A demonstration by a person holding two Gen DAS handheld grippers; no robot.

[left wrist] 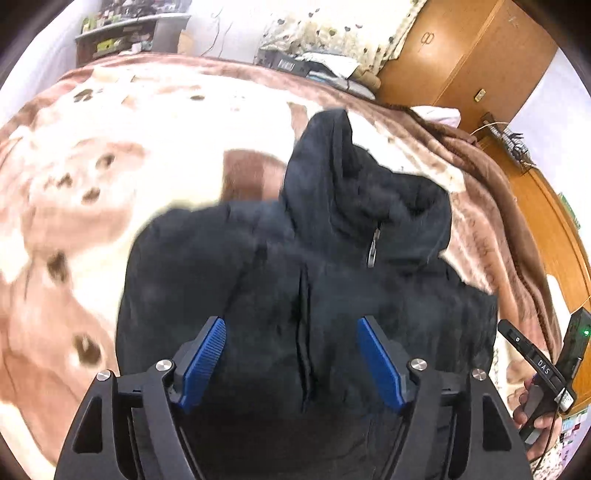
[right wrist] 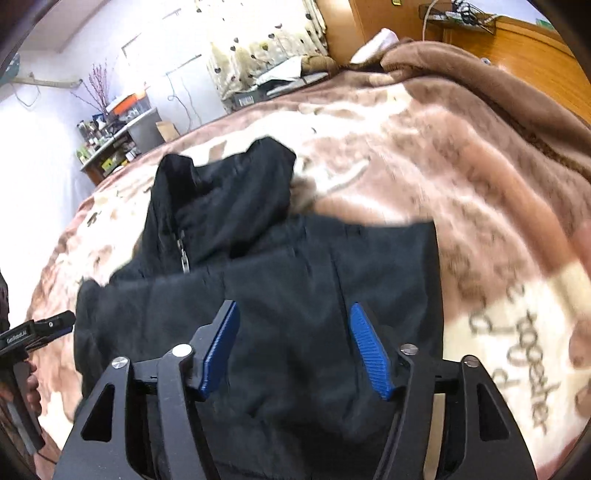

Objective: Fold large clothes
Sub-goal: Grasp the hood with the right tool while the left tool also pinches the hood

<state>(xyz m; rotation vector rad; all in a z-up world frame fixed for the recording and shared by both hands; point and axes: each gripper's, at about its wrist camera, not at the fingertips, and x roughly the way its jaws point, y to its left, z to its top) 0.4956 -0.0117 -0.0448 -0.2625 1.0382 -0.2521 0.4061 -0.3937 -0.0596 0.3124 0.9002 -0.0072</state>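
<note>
Two grippers (left wrist: pixel 291 363) (right wrist: pixel 293 352) open, seemingly above jacket (left wrist: pixel 332 258)

jacket (left wrist: pixel 303 280): black | blanket (left wrist: pixel 110 155): brown-and-cream, patterned | gripper pads (left wrist: pixel 207 354): blue | curtain (right wrist: pixel 258 48): cream, dark spots

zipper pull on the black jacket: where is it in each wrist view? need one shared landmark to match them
Left wrist: the zipper pull hangs right of centre, at mid-height, just below the collar opening.
Right wrist: the zipper pull sits left of centre, at mid-height, again under the collar.
Shared landmark: the heart-print curtain behind the far edge of the bed, top centre in both views.
</note>
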